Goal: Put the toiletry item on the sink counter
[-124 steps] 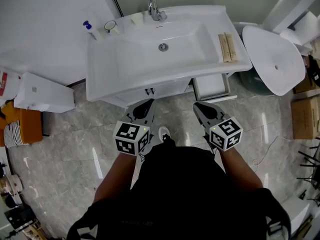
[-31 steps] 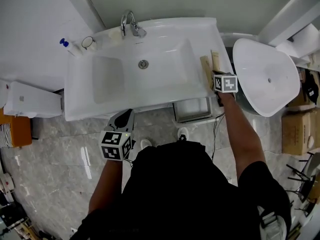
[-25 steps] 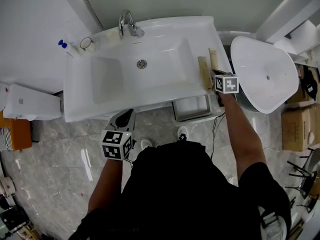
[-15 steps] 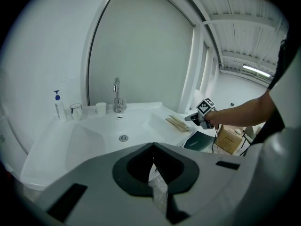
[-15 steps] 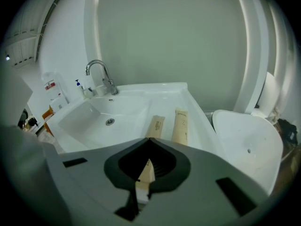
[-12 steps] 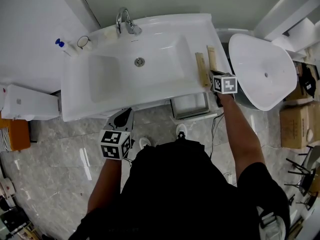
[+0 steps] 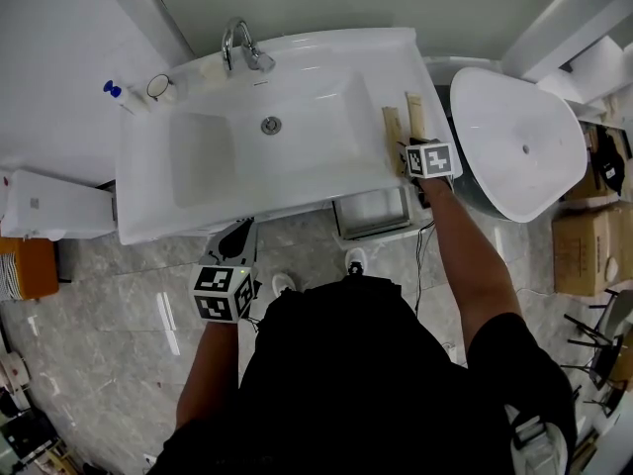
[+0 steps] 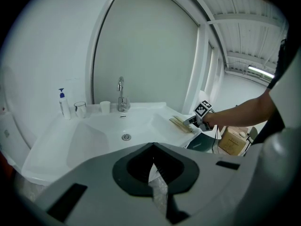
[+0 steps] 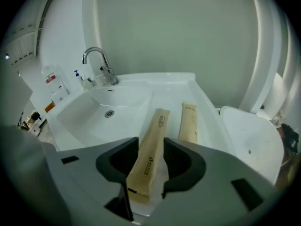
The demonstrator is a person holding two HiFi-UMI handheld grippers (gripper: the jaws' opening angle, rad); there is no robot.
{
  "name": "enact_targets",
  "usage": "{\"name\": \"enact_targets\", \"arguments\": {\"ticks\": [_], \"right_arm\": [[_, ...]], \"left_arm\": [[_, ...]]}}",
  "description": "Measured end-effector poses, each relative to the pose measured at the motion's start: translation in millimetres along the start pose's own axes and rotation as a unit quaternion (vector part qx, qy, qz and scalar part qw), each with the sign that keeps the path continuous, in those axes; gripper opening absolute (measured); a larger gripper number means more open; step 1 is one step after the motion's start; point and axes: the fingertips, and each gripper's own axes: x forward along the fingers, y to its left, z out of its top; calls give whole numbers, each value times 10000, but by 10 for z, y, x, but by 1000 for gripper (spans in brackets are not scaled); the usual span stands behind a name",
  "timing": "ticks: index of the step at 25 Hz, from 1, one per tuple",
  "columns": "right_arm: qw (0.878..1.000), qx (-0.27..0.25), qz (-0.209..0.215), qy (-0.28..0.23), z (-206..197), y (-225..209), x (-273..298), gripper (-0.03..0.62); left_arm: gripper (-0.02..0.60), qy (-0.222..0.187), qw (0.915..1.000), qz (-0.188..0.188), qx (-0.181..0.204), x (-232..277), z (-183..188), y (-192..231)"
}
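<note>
Two tan toiletry packets lie side by side on the right end of the white sink counter (image 7: pixel 297 181). My right gripper (image 9: pixel 145 192) is at the nearer packet (image 9: pixel 148 166), whose near end lies between the jaws. The jaws are opening, with a gap showing on each side of the packet. The second packet (image 9: pixel 189 122) lies free just to its right. In the head view the right gripper (image 7: pixel 408 149) sits at the packets (image 7: pixel 392 130). My left gripper (image 7: pixel 237 237) hangs below the counter's front edge, shut and empty, its tips (image 8: pixel 154 173) pointing at the basin.
A faucet (image 7: pixel 237 43), a cup (image 7: pixel 158 87) and a pump bottle (image 7: pixel 119 95) stand at the counter's back left. An open drawer (image 7: pixel 371 211) juts out under the sink. A white oval basin (image 7: pixel 514 142) stands right of the counter, with cardboard boxes (image 7: pixel 584 250) beyond.
Since five seconds ago the right arm has reached out to the packets at the counter's right end and stayed there. The left gripper has sunk slightly lower.
</note>
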Motion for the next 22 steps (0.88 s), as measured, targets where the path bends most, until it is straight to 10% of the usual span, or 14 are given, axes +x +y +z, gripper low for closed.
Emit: {"name": "enact_targets", "arguments": {"ticks": [16, 22], "right_arm": [[9950, 646, 142, 748, -14, -82, 487, 196], [9946, 735, 71, 729, 39, -95, 501, 105]], "left_arm": [[-3, -73, 9985, 411, -359, -41, -36, 116], [-4, -68, 9985, 409, -351, -17, -35, 164]]}}
